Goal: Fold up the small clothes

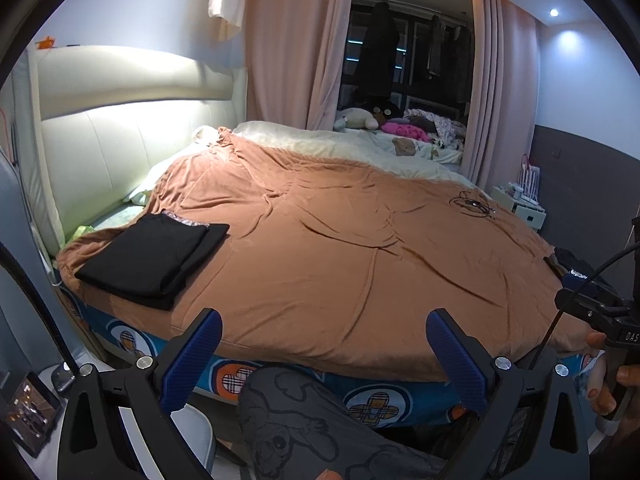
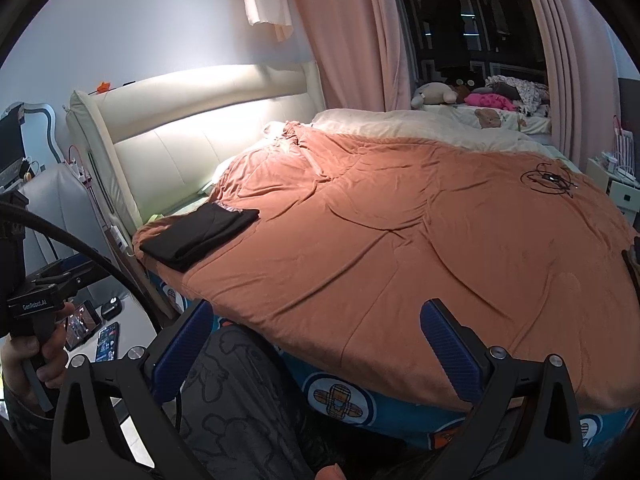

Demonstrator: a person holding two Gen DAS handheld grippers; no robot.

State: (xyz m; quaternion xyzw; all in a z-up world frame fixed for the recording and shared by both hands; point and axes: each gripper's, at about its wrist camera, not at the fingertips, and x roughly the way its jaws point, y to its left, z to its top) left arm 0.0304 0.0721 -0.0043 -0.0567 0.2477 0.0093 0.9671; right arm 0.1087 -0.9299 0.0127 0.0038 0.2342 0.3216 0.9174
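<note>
A folded black garment [image 1: 154, 258] lies flat on the orange blanket [image 1: 340, 248] near the bed's left front corner, with a patterned collar band at its far edge; the right wrist view shows the garment [image 2: 200, 236] at the left too. My left gripper [image 1: 324, 354] hangs open above the bed's near edge, nothing between its blue pads. My right gripper [image 2: 316, 350] is open as well, held off the front edge over a person's grey printed trouser leg [image 2: 240, 392]. A dark cloth item [image 1: 576, 270] sits at the bed's right edge, partly hidden.
A tangled black cable [image 1: 472, 202] lies on the blanket at the far right. A cream padded headboard [image 1: 120, 136] stands left. Phones and a tablet [image 2: 86, 324] rest on a low table at left. Soft toys [image 1: 360, 118] and clothes pile by the window. A white nightstand [image 1: 528, 208] stands right.
</note>
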